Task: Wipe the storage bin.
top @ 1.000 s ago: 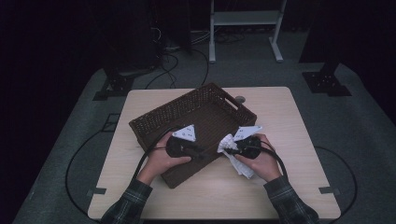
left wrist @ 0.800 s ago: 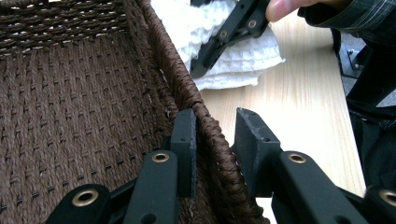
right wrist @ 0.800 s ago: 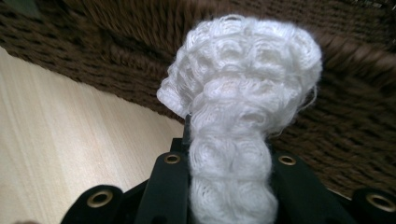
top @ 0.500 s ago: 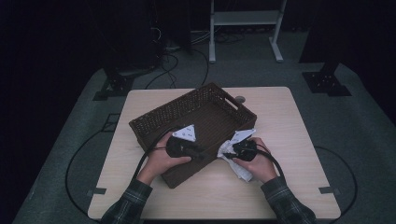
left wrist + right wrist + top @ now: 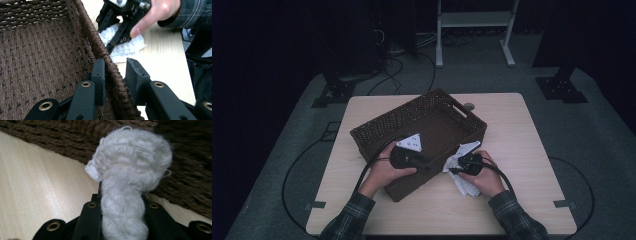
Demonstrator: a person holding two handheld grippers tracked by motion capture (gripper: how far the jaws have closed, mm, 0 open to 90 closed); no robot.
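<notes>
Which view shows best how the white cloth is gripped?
The right gripper view: the white cloth sits bunched between its tongs. The left gripper view shows it beside the basket; the high view, small.

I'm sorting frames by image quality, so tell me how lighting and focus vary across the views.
High view: dark surroundings, table evenly lit, basket sharp. Left gripper view: bright, weave crisp, jaws soft. Right gripper view: cloth close and soft, basket behind it blurred, a pale sheen on the wood.
</notes>
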